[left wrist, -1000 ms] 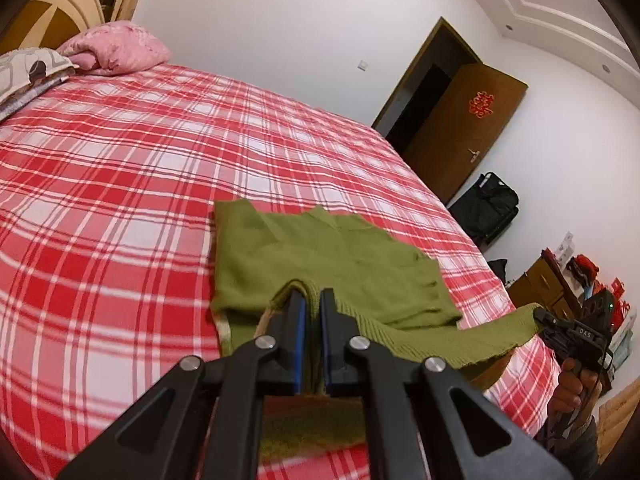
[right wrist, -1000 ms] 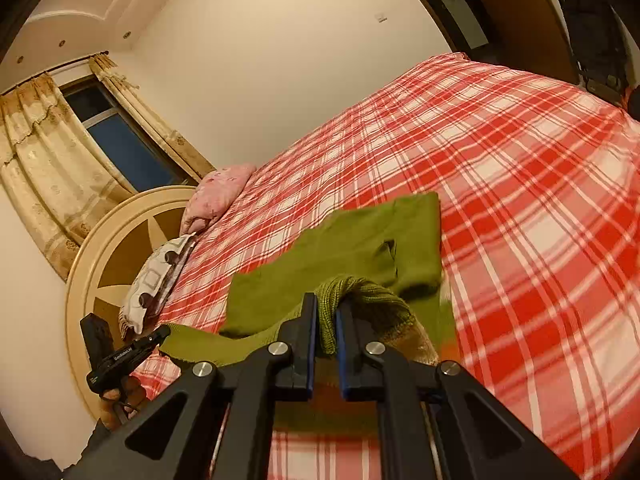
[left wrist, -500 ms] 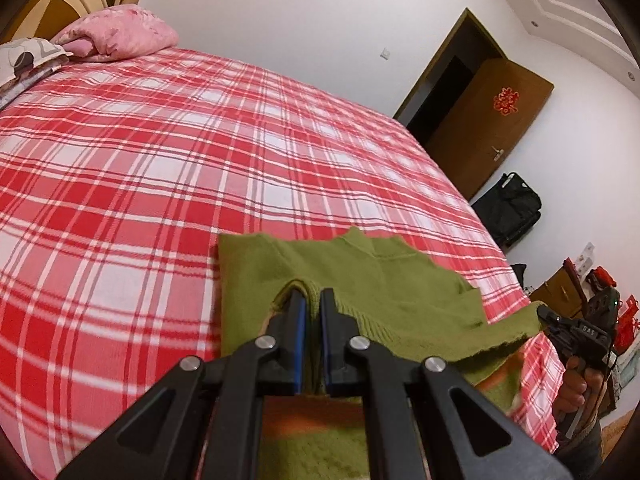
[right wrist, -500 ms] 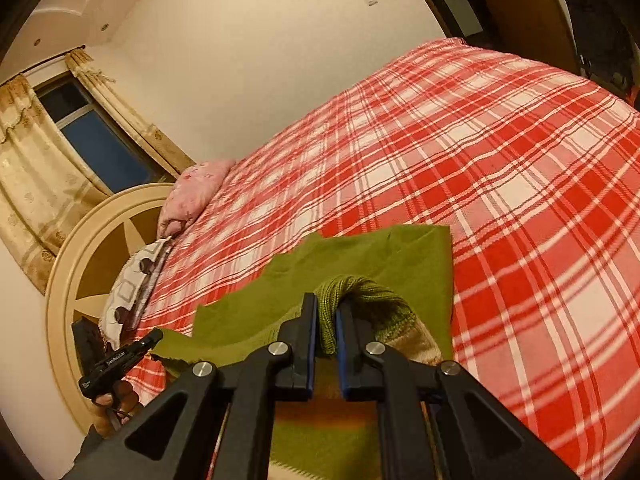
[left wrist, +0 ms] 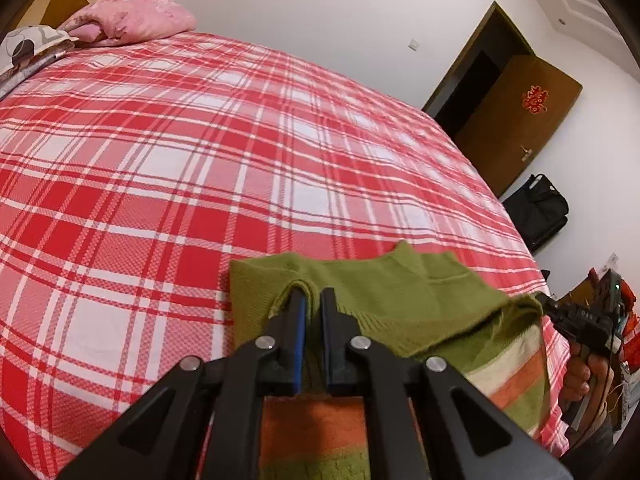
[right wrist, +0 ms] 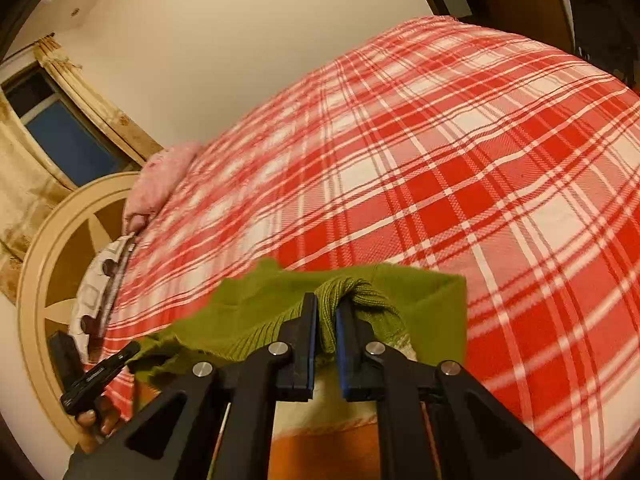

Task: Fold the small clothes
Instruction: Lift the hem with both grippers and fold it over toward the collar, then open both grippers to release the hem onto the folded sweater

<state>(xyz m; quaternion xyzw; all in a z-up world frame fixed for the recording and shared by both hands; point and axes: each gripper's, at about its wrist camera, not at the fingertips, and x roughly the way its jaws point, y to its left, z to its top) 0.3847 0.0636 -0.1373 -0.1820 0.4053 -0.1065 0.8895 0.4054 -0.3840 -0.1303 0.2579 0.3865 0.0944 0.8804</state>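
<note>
Green knit sweater (left wrist: 400, 292) is clamped by left gripper (left wrist: 311, 300) and right gripper (right wrist: 326, 312). Uneven lowering onto the bed (left wrist: 200, 160) risks a crooked fold.

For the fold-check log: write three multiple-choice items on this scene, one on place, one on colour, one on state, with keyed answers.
1. Where does the sweater lie?
A. on the plaid bed
B. on the floor
C. on the pink pillow

2. What colour is the sweater's upper part?
A. blue
B. olive green
C. black

3. What is the right claw doing?
A. hanging open above the sheet
B. gripping a pillow
C. pinching sweater knit

Answers: 1 A, plaid sheet surrounds it; 2 B, green knit above orange and cream stripes; 3 C, ribbed fabric bunches between its pads.
</note>
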